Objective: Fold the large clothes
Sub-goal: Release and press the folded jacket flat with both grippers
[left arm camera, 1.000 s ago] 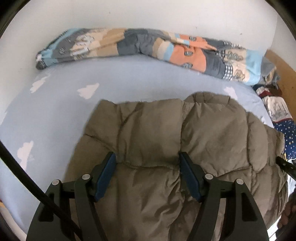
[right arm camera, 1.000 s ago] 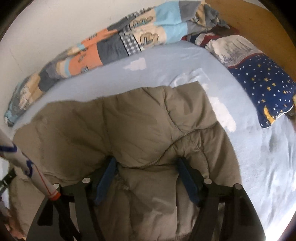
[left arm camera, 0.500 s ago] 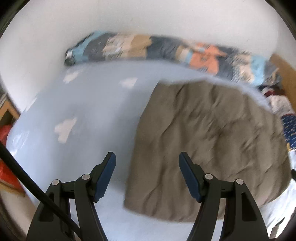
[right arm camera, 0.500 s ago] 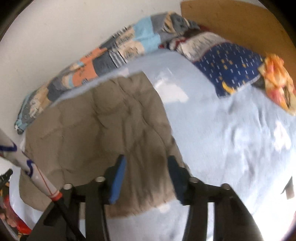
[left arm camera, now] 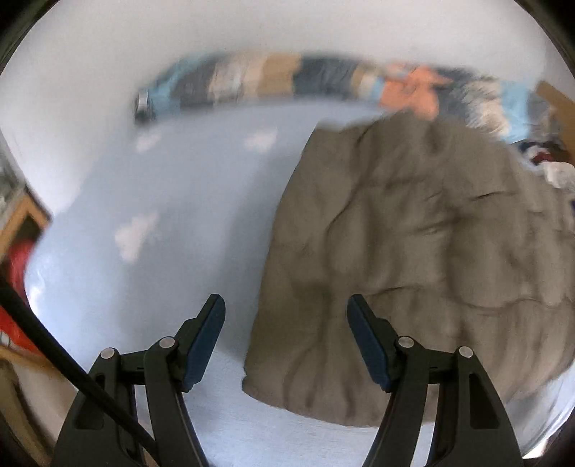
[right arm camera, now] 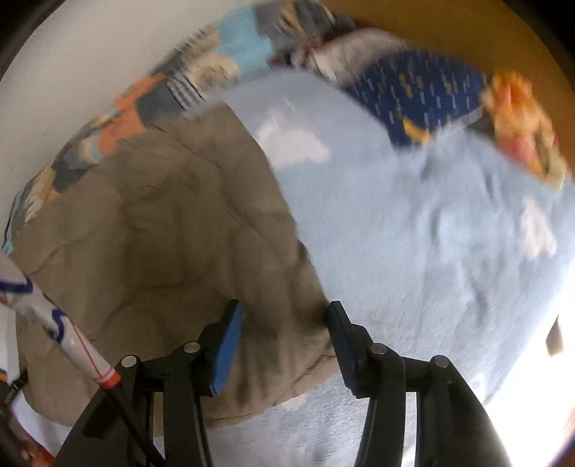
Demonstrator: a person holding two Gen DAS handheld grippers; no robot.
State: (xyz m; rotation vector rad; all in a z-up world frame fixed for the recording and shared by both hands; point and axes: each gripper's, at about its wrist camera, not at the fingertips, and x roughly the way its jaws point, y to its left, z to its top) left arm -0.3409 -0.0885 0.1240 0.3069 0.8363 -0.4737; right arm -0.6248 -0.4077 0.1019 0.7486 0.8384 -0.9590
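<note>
A puffy khaki-brown jacket point(left arm camera: 413, 251) lies folded flat on the light blue bed sheet point(left arm camera: 161, 215). In the left wrist view my left gripper point(left arm camera: 285, 316) hangs open above the jacket's near left edge, with nothing pressed between the pads. In the right wrist view the jacket point(right arm camera: 172, 233) fills the left half. My right gripper point(right arm camera: 284, 323) hovers over its near right corner. Its jaws are opening, the fabric lies below them and the pads do not press on it. Both views are blurred.
A patchwork quilt point(left arm camera: 287, 79) is bunched along the white wall behind the jacket. A navy starred pillow point(right arm camera: 424, 93) and an orange cloth point(right arm camera: 521, 118) lie by the wooden headboard point(right arm camera: 449, 28). Wooden furniture point(left arm camera: 21, 222) stands beyond the bed's left edge.
A second ago both grippers were low with jacket fabric bulging between their jaws. Now both are free of it and pulled back, the left towards the left edge, the right towards the right corner.
</note>
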